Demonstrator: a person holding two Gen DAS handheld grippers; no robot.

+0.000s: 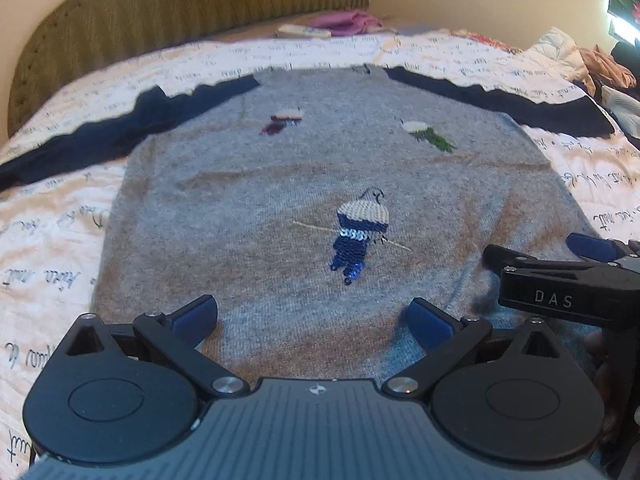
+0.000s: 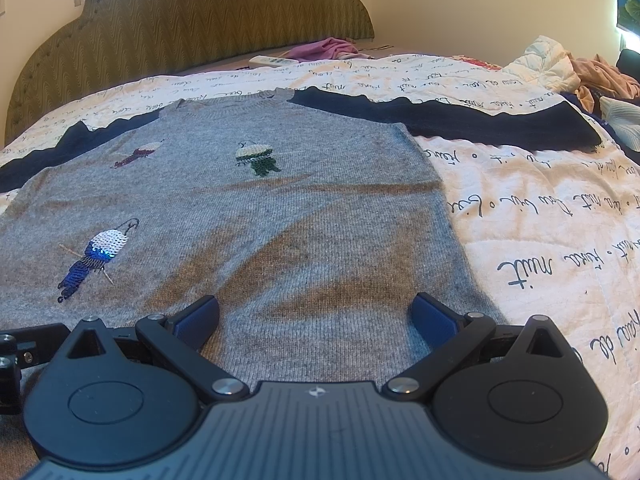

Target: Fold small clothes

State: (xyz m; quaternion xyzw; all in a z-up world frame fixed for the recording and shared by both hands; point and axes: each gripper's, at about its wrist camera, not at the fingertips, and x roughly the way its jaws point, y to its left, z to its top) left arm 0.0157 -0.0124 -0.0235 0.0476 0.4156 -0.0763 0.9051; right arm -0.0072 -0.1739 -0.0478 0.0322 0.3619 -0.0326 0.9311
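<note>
A small grey knit sweater (image 1: 248, 208) (image 2: 304, 208) with navy sleeves lies flat on the bed, front up, neck toward the headboard. Three sequin birds decorate it, the blue one (image 1: 358, 232) (image 2: 96, 256) nearest the hem. Both navy sleeves (image 1: 100, 136) (image 2: 480, 120) are spread out sideways. My left gripper (image 1: 314, 320) hovers open over the hem, left of middle, nothing between its fingers. My right gripper (image 2: 316, 320) is open above the hem's right part, near the sweater's right edge; it also shows at the right of the left wrist view (image 1: 560, 264).
The bed carries a white quilt (image 2: 540, 220) printed with black script. A green padded headboard (image 2: 200, 12) stands behind. A pink garment (image 2: 324, 48) and a white remote (image 2: 274, 61) lie near the headboard. More clothes (image 2: 600, 76) are piled at the far right.
</note>
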